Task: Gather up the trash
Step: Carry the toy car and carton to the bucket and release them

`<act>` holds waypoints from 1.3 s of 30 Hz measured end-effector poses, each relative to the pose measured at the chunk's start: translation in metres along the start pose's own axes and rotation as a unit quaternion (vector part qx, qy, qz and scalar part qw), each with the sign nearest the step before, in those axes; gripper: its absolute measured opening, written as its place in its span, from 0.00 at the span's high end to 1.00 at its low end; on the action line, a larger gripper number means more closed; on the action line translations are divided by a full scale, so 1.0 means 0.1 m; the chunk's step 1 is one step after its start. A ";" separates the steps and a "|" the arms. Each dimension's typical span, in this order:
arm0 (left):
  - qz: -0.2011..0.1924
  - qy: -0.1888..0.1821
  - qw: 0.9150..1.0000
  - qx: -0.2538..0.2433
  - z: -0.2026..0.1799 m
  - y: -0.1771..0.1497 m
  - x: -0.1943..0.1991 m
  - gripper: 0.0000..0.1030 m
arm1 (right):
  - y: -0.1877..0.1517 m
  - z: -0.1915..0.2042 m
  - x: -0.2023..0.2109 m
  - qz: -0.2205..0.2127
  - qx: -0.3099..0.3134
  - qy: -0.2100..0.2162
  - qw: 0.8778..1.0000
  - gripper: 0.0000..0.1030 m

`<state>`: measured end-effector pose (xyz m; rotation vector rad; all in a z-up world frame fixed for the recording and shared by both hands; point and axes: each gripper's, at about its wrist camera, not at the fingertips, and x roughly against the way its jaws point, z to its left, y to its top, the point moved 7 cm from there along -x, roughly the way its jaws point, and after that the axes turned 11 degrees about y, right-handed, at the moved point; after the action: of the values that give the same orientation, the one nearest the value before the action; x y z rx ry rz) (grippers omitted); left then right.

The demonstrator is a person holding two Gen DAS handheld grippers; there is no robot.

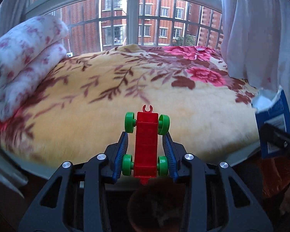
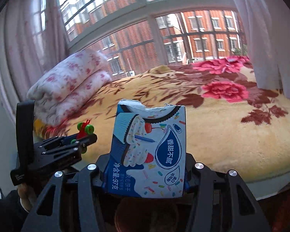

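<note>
My left gripper (image 1: 146, 135) is shut on a red toy car with green wheels (image 1: 146, 145), held lengthwise between the blue pads above the bed's near edge. The car and left gripper also show in the right wrist view (image 2: 83, 131) at the left. My right gripper (image 2: 147, 141) is shut on a torn-open blue and white biscuit box (image 2: 147, 150), held upright. The same box shows at the right edge of the left wrist view (image 1: 274, 116). The box hides the right fingertips.
A bed with a yellow floral blanket (image 1: 125, 89) fills the middle. A folded white and pink quilt (image 1: 23, 63) lies at its left. A barred window (image 1: 133, 19) and sheer curtains (image 1: 261, 29) stand behind. A dark round container (image 1: 156, 208) sits below the left gripper.
</note>
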<state>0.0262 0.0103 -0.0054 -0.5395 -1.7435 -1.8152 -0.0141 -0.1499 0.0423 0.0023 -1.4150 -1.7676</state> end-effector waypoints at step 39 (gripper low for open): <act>0.114 0.029 0.993 -0.024 -0.01 -1.44 -0.34 0.64 | -1.57 0.13 -0.54 0.157 -0.031 -0.027 0.987 0.48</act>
<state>-0.0405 0.0130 -0.1377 -0.6683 -1.5358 -1.6977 -0.0801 -0.1069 -0.1050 -0.2886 -1.3180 -1.5579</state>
